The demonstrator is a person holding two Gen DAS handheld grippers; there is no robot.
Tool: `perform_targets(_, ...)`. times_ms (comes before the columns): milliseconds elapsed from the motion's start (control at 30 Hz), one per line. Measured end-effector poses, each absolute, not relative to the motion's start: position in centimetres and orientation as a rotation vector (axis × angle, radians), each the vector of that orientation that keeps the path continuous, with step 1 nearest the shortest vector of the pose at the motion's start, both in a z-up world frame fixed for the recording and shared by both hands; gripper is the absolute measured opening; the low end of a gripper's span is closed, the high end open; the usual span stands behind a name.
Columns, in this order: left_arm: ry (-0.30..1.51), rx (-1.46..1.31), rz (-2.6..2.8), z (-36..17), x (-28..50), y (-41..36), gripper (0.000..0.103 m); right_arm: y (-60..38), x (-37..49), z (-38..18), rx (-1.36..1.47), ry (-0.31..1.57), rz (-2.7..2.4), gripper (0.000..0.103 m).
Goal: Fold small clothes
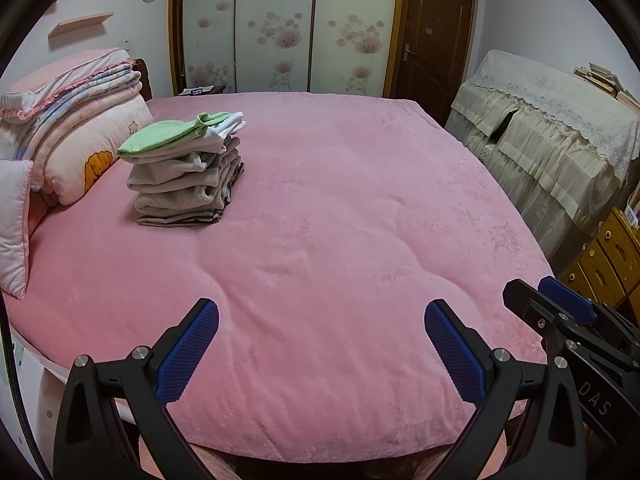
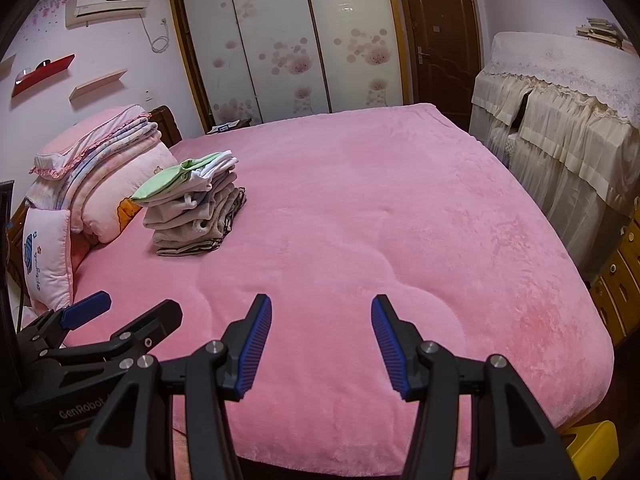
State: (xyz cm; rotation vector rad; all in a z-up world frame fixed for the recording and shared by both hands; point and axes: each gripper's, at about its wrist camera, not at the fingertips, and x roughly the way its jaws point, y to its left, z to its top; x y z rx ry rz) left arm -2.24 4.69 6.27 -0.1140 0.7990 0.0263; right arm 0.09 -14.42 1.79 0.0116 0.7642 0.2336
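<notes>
Both grippers hover over the near edge of the bed, side by side, nothing in either. Left gripper (image 1: 321,320): jaws spread wide, blue ribbed pads (image 1: 188,350) facing each other, only pink blanket (image 1: 340,208) between them. Right gripper (image 2: 321,316): jaws apart, narrower gap than the left, also over bare blanket, nothing pinched. Each shows at the edge of the other's view.

Stack of folded clothes (image 1: 188,172) sits far left on the blanket, well apart from both grippers. Green piece on top, white and grey pieces under it, beige towel-like layers lower, dark-striped piece at the bottom. Stack leans a bit, edges uneven on its right side.

Just left of the stack: pile of folded pink quilts and pillows (image 1: 76,120) against the headboard, a small pink cushion (image 2: 46,256) nearer the front.

Far wall: sliding wardrobe doors with flower print (image 1: 280,28), brown door (image 1: 432,40) to the right. Right of the bed: furniture under a cream lace cover (image 1: 552,132), wooden drawers (image 1: 608,252) nearer.
</notes>
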Motion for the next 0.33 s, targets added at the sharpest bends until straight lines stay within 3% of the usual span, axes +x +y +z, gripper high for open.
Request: perform_targets(333,0.788,-0.093,0.033,6.42,-2.57,4.19,0.102,-14.46,0.10,1.76,0.011,0.763,0.231,0.052)
